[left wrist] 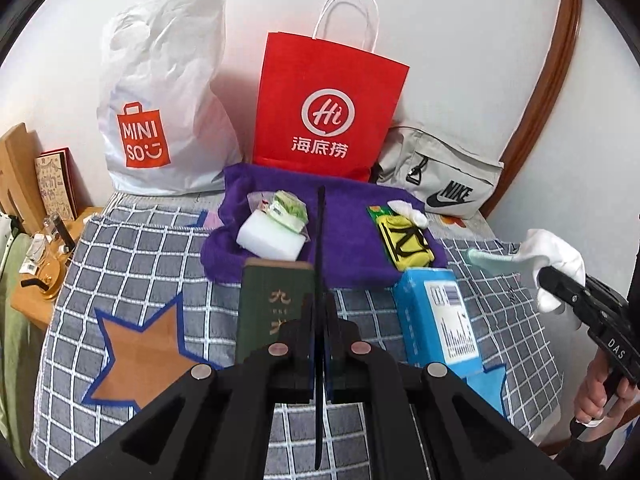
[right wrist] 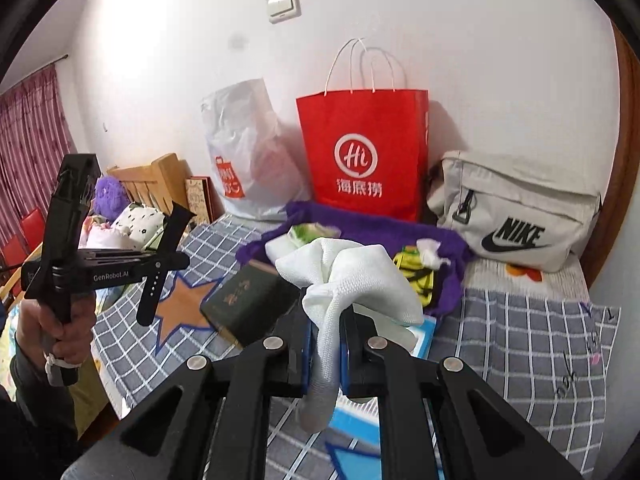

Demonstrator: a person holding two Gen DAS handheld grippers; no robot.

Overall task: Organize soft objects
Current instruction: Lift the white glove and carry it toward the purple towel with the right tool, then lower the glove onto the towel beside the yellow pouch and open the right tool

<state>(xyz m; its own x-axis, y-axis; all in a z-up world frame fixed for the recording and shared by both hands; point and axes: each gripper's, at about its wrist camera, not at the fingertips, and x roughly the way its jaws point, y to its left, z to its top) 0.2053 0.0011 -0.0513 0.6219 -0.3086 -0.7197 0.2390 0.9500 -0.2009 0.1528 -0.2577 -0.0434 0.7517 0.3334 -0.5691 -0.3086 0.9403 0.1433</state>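
White sock [right wrist: 352, 280] clamped in my right tongs [right wrist: 326, 344], above purple towel [right wrist: 440, 232]; left tongs [left wrist: 320, 312] together, empty. Lower gently beside yellow socks [right wrist: 416, 276].

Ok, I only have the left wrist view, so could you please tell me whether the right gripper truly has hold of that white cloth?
Observer: Yes. The right gripper is shut on it. It is a white sock, and one end hangs below the fingers.
Operator: Thank you. Is anything soft lying further left, beyond my frame?
Observer: A purple plush toy sits beside a wooden headboard.
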